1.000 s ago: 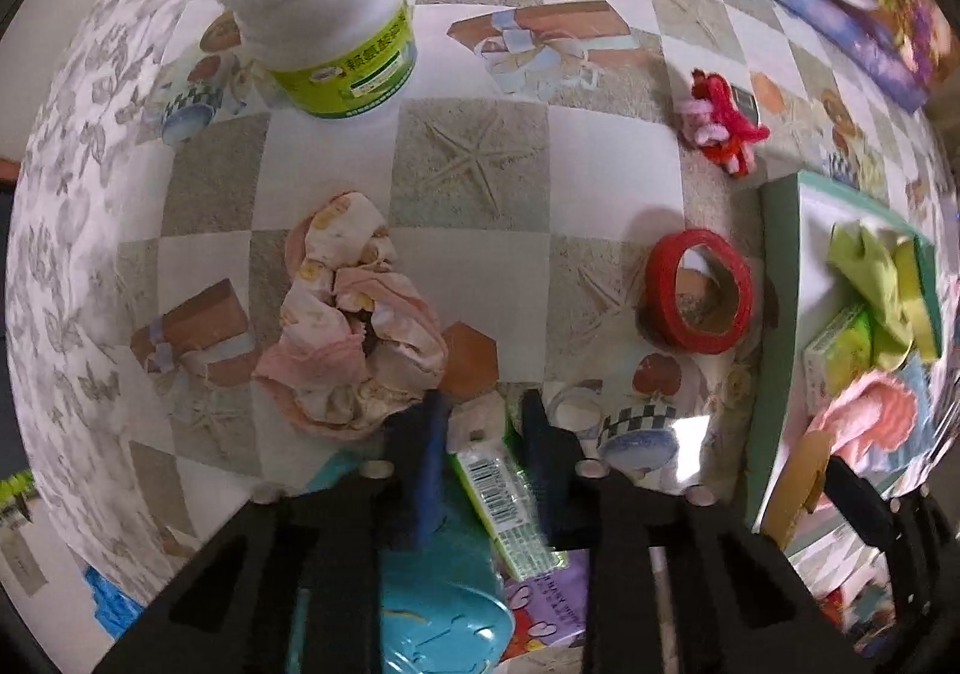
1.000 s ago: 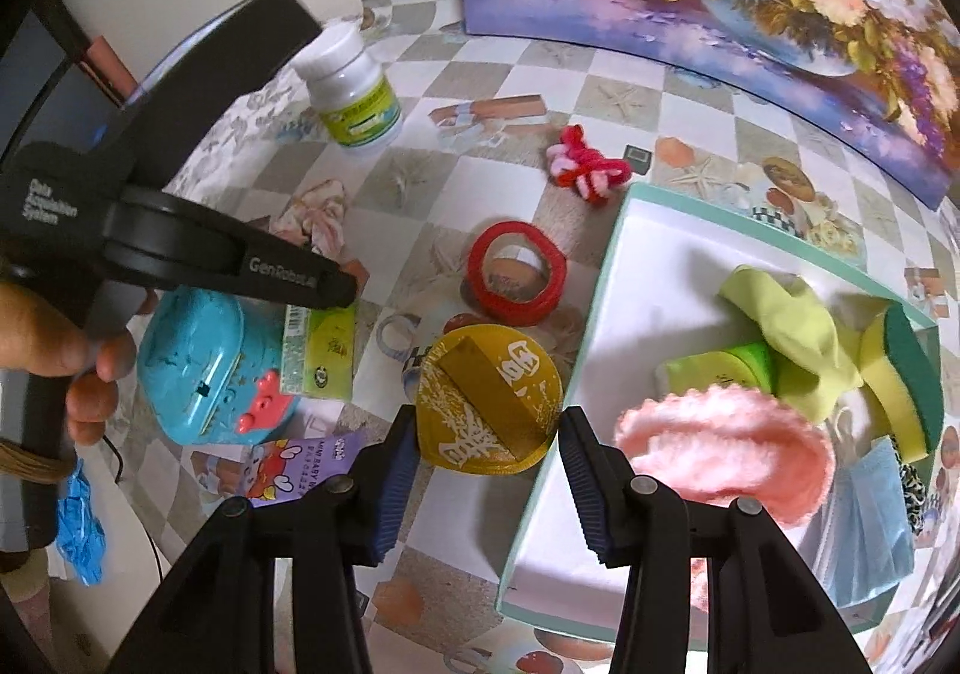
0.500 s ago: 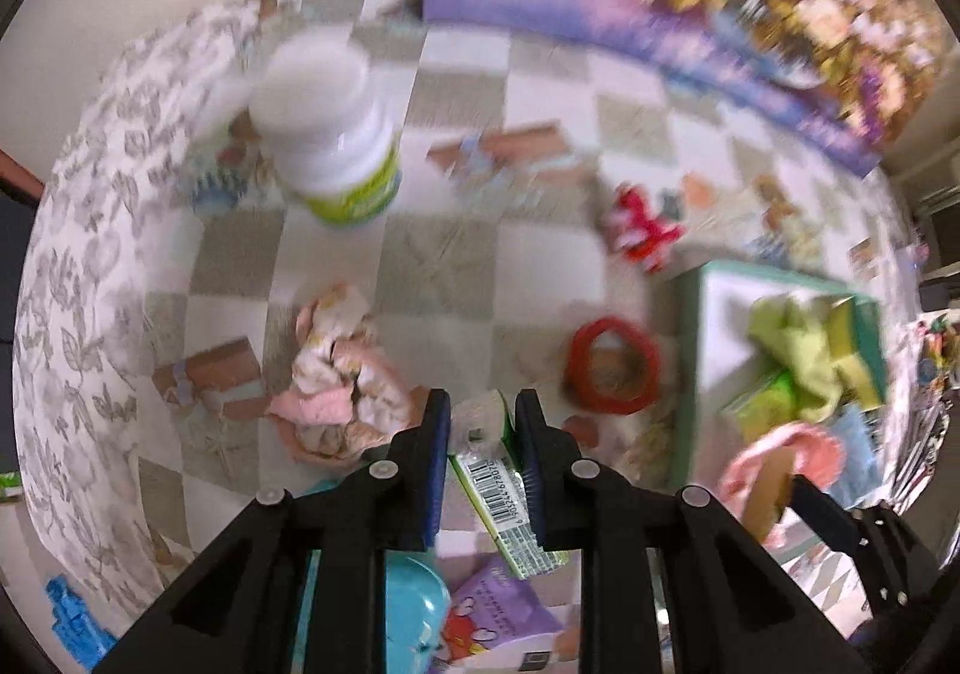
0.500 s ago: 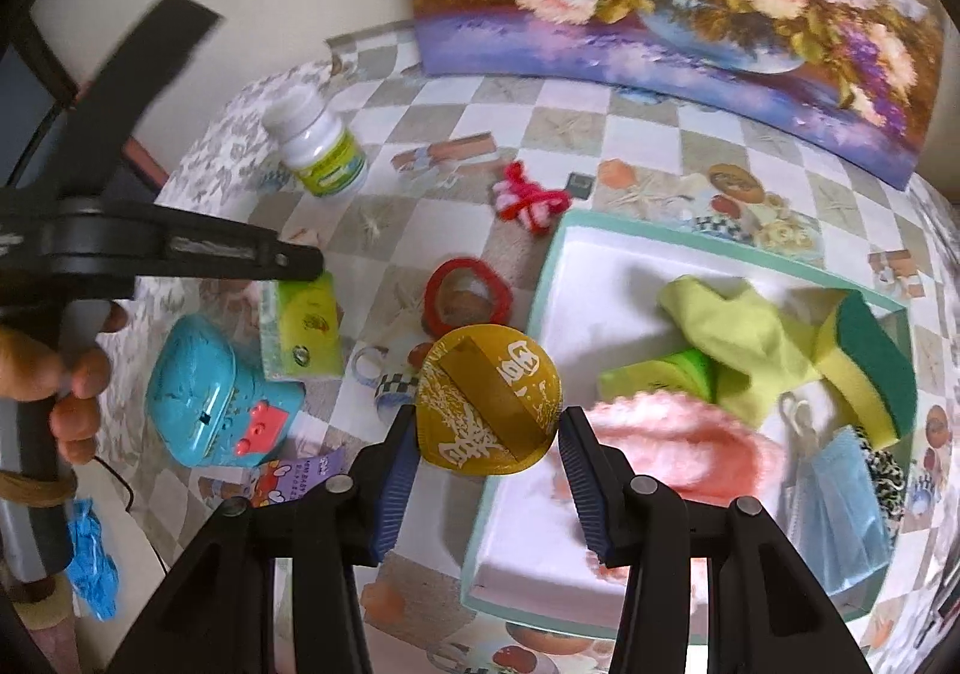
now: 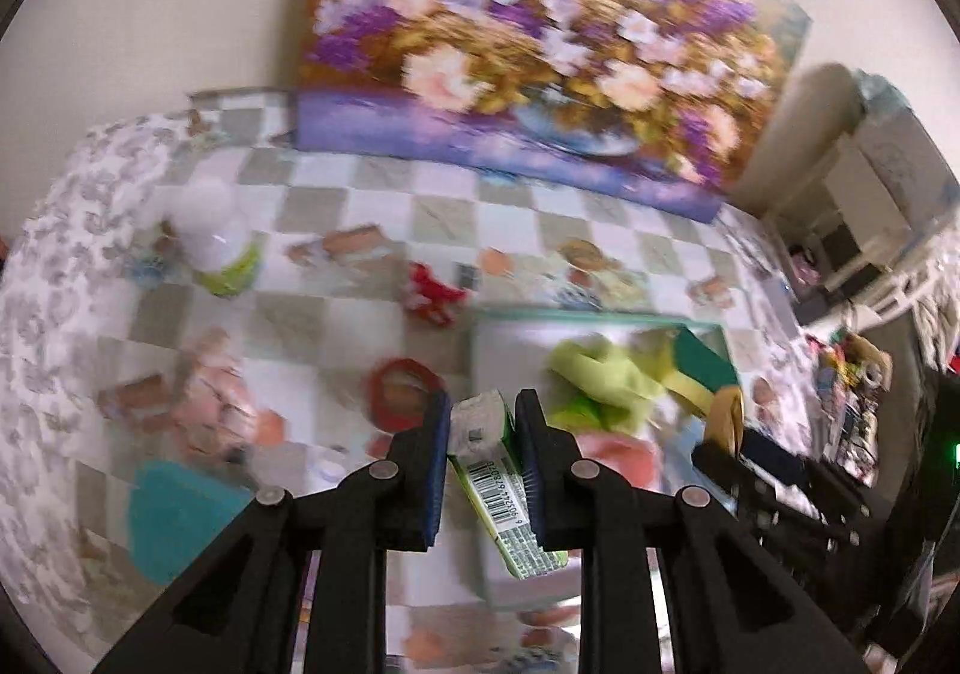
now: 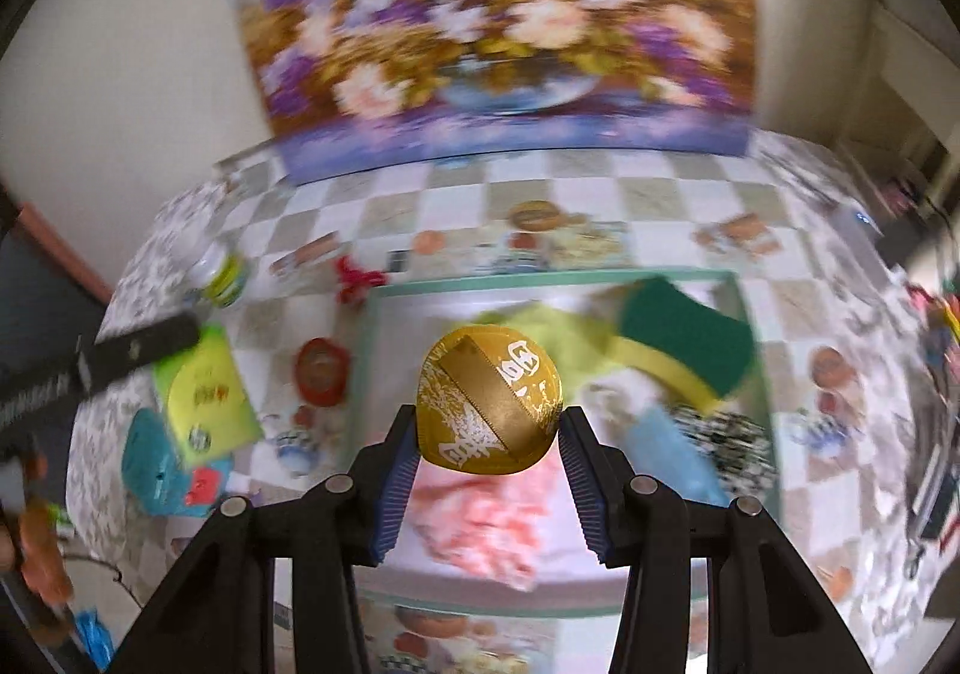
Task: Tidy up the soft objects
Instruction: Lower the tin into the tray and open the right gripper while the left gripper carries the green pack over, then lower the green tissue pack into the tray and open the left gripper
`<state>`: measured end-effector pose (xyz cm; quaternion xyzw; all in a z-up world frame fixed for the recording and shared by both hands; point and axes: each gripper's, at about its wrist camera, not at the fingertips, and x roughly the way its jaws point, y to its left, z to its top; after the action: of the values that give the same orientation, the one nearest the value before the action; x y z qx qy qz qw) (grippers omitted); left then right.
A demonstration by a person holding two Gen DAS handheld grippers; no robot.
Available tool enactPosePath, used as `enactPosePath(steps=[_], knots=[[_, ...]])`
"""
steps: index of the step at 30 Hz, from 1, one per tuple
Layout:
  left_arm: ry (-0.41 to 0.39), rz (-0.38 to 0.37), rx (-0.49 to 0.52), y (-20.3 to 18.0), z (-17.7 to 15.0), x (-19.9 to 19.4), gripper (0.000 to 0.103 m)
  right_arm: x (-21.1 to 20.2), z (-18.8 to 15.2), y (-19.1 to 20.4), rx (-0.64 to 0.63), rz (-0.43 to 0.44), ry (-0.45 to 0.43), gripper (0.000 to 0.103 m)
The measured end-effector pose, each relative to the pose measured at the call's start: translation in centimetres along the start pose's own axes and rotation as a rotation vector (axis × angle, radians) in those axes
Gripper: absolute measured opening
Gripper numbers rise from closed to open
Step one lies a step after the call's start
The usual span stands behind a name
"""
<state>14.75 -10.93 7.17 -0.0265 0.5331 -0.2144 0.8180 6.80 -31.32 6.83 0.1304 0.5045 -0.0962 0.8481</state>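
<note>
Checkered cloth in grey and white squares is seen covering the table (image 6: 648, 194), and a large floral painting (image 6: 492, 32) is propped upright at its far edge against the wall. A white tray (image 6: 384, 326) with a green rim is laid on the cloth, and several soft things are gathered in it: a yellow-green cloth (image 5: 606, 374), a green and yellow sponge (image 6: 684, 338), a pink fluffy piece (image 6: 486, 518), and a light blue mask (image 6: 672, 452) beside something black-and-white patterned. Left of the tray, a teal plastic case (image 6: 150, 470), a pink floral scrunchie (image 5: 210, 404), a white bottle (image 5: 210, 236) with a green label, a red tape ring (image 6: 322, 371) and a small red bow (image 5: 432, 290) are spread on the cloth, all blurred by motion.

The right tool (image 6: 489, 464) is clamped on a round golden pouch (image 6: 489, 410), which is held in the air above the near part of the tray, over the pink piece. The left tool (image 5: 483, 434) is clamped on a green tissue pack (image 5: 498, 482) with a barcode, gripped by its narrow sides and held aloft near the tray's left edge; in the right wrist view the same pack is seen hanging left of the tray, above the teal case.
</note>
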Motion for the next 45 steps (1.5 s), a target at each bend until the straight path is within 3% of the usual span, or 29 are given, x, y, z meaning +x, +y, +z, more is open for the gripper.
enactPosePath(steps=[4, 9, 19, 28, 30, 32, 34, 39, 43, 45], knots=[[0.033, -0.028, 0.009, -2.1, -2.4, 1.5, 0.023, -0.7, -0.4, -3.0, 0.052, -0.032, -0.002, 0.05], [0.106, -0.04, 0.003, -3.3, -4.8, 4.5, 0.023, -0.1, -0.9, -4.2, 0.06, -0.038, 0.023, 0.05], [0.229, -0.023, 0.024, -3.0, -7.8, 9.6, 0.023, 6.1, -2.8, -4.1, 0.052, -0.073, 0.222, 0.05], [0.225, 0.005, -0.001, -1.7, -7.6, 10.0, 0.024, 6.4, -3.4, -4.0, 0.047, -0.089, 0.233, 0.05], [0.216, 0.006, 0.007, -1.9, -7.4, 9.6, 0.028, 6.0, -3.3, -3.8, 0.041, -0.095, 0.222, 0.052], [0.201, 0.002, 0.008, -2.0, -7.0, 9.1, 0.052, 5.5, -3.0, -3.5, 0.036, -0.106, 0.208, 0.056], [0.175, 0.002, 0.008, -2.2, -6.6, 8.5, 0.062, 4.9, -2.8, -3.3, 0.031, -0.119, 0.188, 0.064], [0.128, 0.031, 0.029, -2.4, -6.0, 7.2, 0.063, 3.5, -1.9, -3.2, 0.022, -0.135, 0.146, 0.064], [0.088, 0.077, 0.031, -2.1, -5.5, 6.4, 0.074, 2.4, -1.5, -3.1, 0.029, -0.147, 0.12, 0.064], [0.066, 0.103, 0.026, -1.7, -5.3, 6.1, 0.08, 2.2, -1.3, -3.1, 0.029, -0.15, 0.112, 0.069]])
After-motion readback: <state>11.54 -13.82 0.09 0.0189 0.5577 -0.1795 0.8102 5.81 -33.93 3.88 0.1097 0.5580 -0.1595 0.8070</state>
